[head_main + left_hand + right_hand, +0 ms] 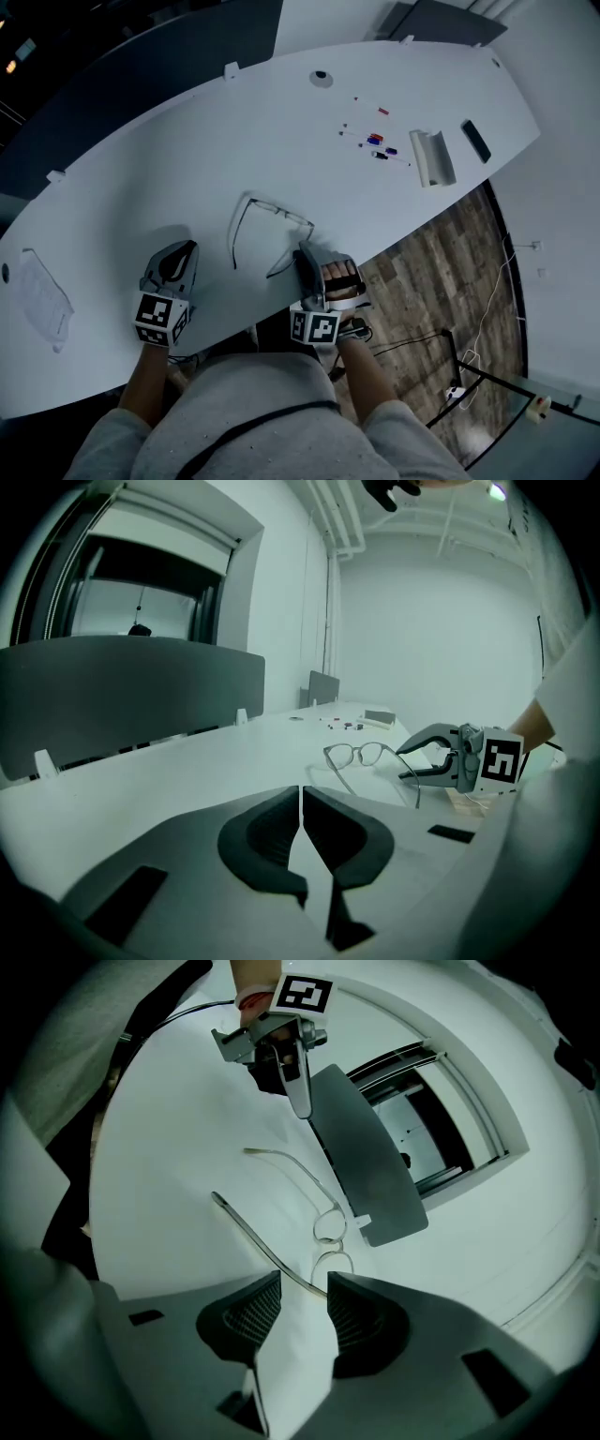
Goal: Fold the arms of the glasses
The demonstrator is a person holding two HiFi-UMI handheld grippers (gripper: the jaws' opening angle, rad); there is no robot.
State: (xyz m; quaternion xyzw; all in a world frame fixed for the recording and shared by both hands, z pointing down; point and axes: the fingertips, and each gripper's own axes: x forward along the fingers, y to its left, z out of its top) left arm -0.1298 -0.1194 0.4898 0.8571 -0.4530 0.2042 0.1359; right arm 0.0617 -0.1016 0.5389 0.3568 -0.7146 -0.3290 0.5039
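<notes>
Thin-rimmed glasses (279, 210) lie on the white table (187, 141) with both arms spread open toward me. My right gripper (302, 249) is open at the table's front edge, and in the right gripper view its jaws (303, 1288) straddle the nearer arm of the glasses (272, 1258) without pressing on it. The lenses (328, 1227) lie just beyond. My left gripper (191, 247) is shut and empty, a short way left of the glasses. In the left gripper view its jaws (301, 791) meet, with the glasses (361, 754) and the right gripper (403, 763) ahead to the right.
Far right on the table lie several small markers (375, 142), a white open case (431, 157) and a dark flat object (475, 141). A clear plastic sheet (42, 300) lies at the left end. The table's front edge drops to wooden floor (441, 272).
</notes>
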